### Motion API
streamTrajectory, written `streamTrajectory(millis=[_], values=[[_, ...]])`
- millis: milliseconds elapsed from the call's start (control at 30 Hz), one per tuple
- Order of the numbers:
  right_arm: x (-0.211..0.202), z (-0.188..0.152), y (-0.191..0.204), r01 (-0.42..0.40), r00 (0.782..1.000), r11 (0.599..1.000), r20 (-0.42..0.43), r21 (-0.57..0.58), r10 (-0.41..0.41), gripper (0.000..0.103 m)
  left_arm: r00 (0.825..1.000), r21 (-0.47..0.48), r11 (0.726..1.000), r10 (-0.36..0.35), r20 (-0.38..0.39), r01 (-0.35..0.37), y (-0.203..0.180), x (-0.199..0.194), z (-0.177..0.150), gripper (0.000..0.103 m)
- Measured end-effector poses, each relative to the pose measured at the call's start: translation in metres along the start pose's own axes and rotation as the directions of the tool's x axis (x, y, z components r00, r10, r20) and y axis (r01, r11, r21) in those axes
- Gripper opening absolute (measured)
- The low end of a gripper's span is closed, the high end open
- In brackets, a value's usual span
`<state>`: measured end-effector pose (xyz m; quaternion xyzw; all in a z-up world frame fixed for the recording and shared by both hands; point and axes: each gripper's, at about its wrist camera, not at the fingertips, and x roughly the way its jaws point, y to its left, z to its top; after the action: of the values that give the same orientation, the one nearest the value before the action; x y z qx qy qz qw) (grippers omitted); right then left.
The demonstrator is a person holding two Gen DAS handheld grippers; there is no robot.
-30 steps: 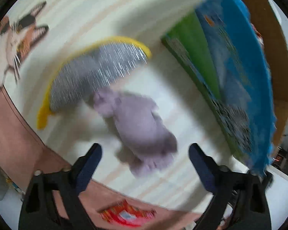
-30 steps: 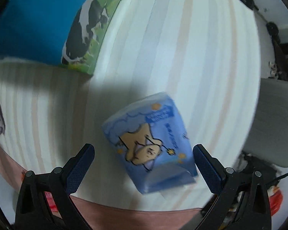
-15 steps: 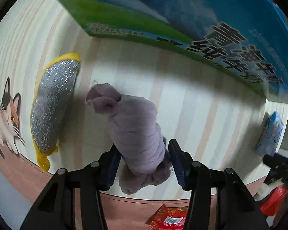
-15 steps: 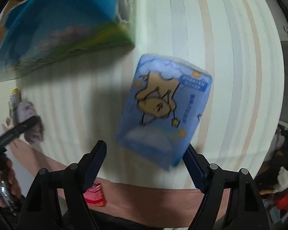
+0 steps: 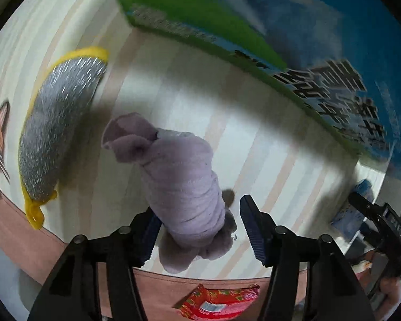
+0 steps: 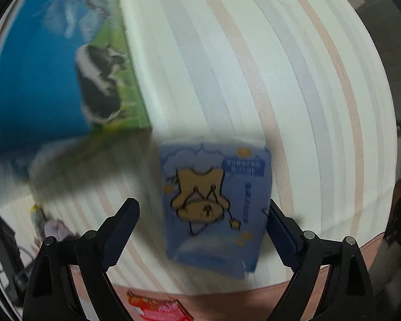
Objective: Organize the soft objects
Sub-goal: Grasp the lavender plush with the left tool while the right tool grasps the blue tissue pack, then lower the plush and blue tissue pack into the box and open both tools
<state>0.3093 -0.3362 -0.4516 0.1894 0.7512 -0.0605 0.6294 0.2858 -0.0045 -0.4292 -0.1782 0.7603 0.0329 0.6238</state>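
A lilac plush toy (image 5: pixel 179 187) lies on the striped cloth between the jaws of my left gripper (image 5: pixel 197 230). The left finger touches it; the right finger stands a little off. A blue tissue pack with a bear print (image 6: pixel 216 208) lies between the open jaws of my right gripper (image 6: pixel 203 230), its right edge against the right finger. The plush also shows small at the far left of the right wrist view (image 6: pixel 54 228). The tissue pack and the right gripper show at the right edge of the left wrist view (image 5: pixel 358 208).
A large blue and green carton with a cow print (image 6: pixel 53 75) stands on the cloth behind both objects (image 5: pixel 280 26). A silver and yellow scrub pad (image 5: pixel 58 128) lies left of the plush. A red packet (image 5: pixel 216 305) lies at the near edge.
The left gripper's jaws have widened around the plush since half a second ago. The right gripper has turned, and the tissue pack sits square between its jaws.
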Motion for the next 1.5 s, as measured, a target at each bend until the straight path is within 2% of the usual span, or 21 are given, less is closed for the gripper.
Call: streamTrajectory(millis=[67, 100, 200, 333, 433, 567, 700, 767, 833, 867, 933, 1033, 1100, 1233, 1367, 1500], values=[[0.007, -0.007, 0.012, 0.042, 0.999, 0.999, 0.005, -0.024, -0.042, 0.07, 0.999, 0.039, 0.998, 0.046, 0.012, -0.046, -0.01, 0.0, -0.004, 0.049], [0.006, -0.011, 0.016, 0.067, 0.998, 0.997, 0.007, -0.046, -0.067, 0.06, 0.997, 0.065, 0.995, 0.075, 0.026, -0.076, -0.016, 0.0, -0.006, 0.041], [0.005, -0.022, 0.016, 0.07, 0.998, 0.995, -0.001, -0.065, -0.07, 0.051, 0.995, 0.089, 0.991, 0.094, 0.018, -0.095, -0.023, 0.001, -0.014, 0.035], [-0.005, -0.038, 0.009, 0.052, 0.999, 0.994, 0.002, -0.098, -0.052, 0.047, 0.991, 0.13, 0.983, 0.121, 0.054, -0.127, -0.035, -0.007, -0.029, 0.034], [-0.019, -0.058, 0.015, 0.01, 1.0, 0.99, 0.004, -0.139, -0.009, 0.046, 0.991, 0.171, 0.978, 0.109, 0.084, -0.122, -0.047, -0.021, -0.047, 0.034], [-0.053, -0.085, 0.033, -0.064, 0.997, 0.973, 0.015, -0.222, 0.069, 0.046, 0.99, 0.228, 0.97, 0.051, 0.135, -0.081, -0.065, -0.062, -0.073, 0.034], [-0.106, -0.105, 0.06, -0.15, 0.984, 0.937, 0.044, -0.317, 0.172, 0.046, 0.978, 0.288, 0.958, -0.047, 0.203, -0.014, -0.086, -0.128, -0.079, 0.034], [-0.134, -0.106, 0.075, -0.18, 0.974, 0.915, 0.067, -0.36, 0.218, 0.046, 0.971, 0.32, 0.948, -0.076, 0.225, 0.001, -0.081, -0.157, -0.049, 0.034], [-0.163, -0.105, 0.1, -0.21, 0.961, 0.891, 0.085, -0.404, 0.265, 0.046, 0.964, 0.35, 0.936, -0.107, 0.242, 0.016, -0.085, -0.186, -0.037, 0.034], [-0.174, -0.101, 0.112, -0.22, 0.954, 0.879, 0.093, -0.423, 0.284, 0.046, 0.961, 0.362, 0.932, -0.109, 0.253, 0.011, -0.073, -0.201, -0.021, 0.034], [-0.189, -0.085, 0.132, -0.22, 0.949, 0.867, 0.11, -0.447, 0.297, 0.046, 0.957, 0.372, 0.928, -0.097, 0.273, -0.012, -0.075, -0.22, 0.001, 0.034], [-0.192, -0.054, 0.167, -0.199, 0.949, 0.865, 0.128, -0.46, 0.287, 0.046, 0.964, 0.361, 0.932, -0.075, 0.254, -0.023, -0.072, -0.226, 0.042, 0.034], [-0.187, -0.031, 0.18, -0.182, 0.955, 0.873, 0.129, -0.453, 0.266, 0.046, 0.978, 0.34, 0.941, -0.06, 0.199, -0.011, -0.071, -0.217, 0.079, 0.034], [-0.149, 0.014, 0.217, -0.14, 0.975, 0.889, 0.093, -0.435, 0.199, 0.046, 0.997, 0.294, 0.956, -0.042, 0.066, 0.021, -0.068, -0.179, 0.129, 0.034], [-0.11, 0.038, 0.232, -0.101, 0.991, 0.898, 0.04, -0.428, 0.13, 0.046, 0.999, 0.239, 0.97, -0.035, -0.037, 0.043, -0.062, -0.134, 0.16, 0.034], [-0.074, 0.043, 0.234, -0.075, 0.997, 0.904, -0.009, -0.422, 0.079, 0.046, 0.993, 0.226, 0.973, -0.027, -0.113, 0.052, -0.064, -0.103, 0.168, 0.034]])
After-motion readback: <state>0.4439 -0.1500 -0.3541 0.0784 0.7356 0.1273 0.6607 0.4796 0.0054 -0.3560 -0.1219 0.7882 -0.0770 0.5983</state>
